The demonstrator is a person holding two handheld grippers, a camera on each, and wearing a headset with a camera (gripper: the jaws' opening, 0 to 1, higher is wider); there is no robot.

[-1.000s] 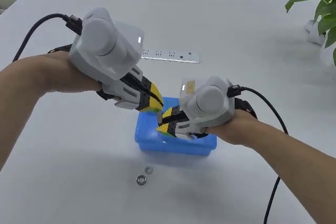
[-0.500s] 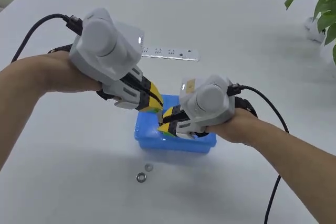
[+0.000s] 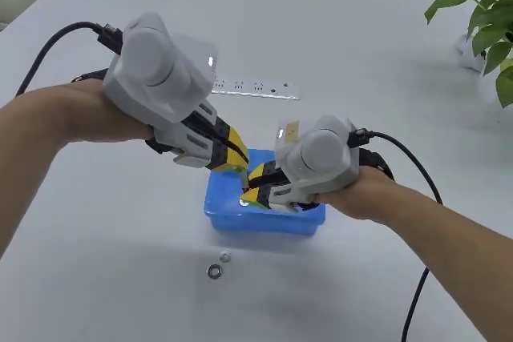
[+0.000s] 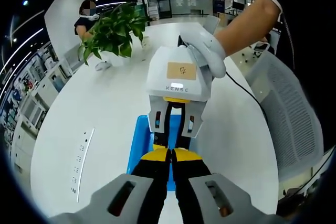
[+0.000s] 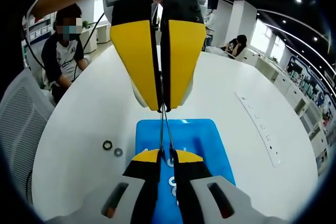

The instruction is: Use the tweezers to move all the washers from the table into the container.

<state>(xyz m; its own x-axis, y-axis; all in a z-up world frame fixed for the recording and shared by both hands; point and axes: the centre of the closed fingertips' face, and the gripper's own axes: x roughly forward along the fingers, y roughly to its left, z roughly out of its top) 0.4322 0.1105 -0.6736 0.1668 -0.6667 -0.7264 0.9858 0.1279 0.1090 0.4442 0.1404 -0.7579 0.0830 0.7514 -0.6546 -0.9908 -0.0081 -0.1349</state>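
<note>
The blue container [image 3: 240, 222] stands mid-table. Over it, my left gripper [image 3: 235, 159] is shut on thin metal tweezers [image 5: 164, 129] whose prongs point down into the container [image 5: 210, 140]. My right gripper [image 3: 250, 190] faces it from the other side, and in its own view its jaws [image 5: 167, 157] are shut around the tweezers' lower ends. Washers [image 5: 172, 181] lie inside the container. Two washers rest on the table in front of it: a dark ring [image 3: 215, 271] and a smaller pale one [image 3: 225, 258].
A white power strip [image 3: 255, 86] lies beyond the container. A potted plant [image 3: 481, 14] stands at the far right edge. Cables trail from both grippers. A person [image 5: 63, 56] sits at the table's side. Bare table surrounds the container.
</note>
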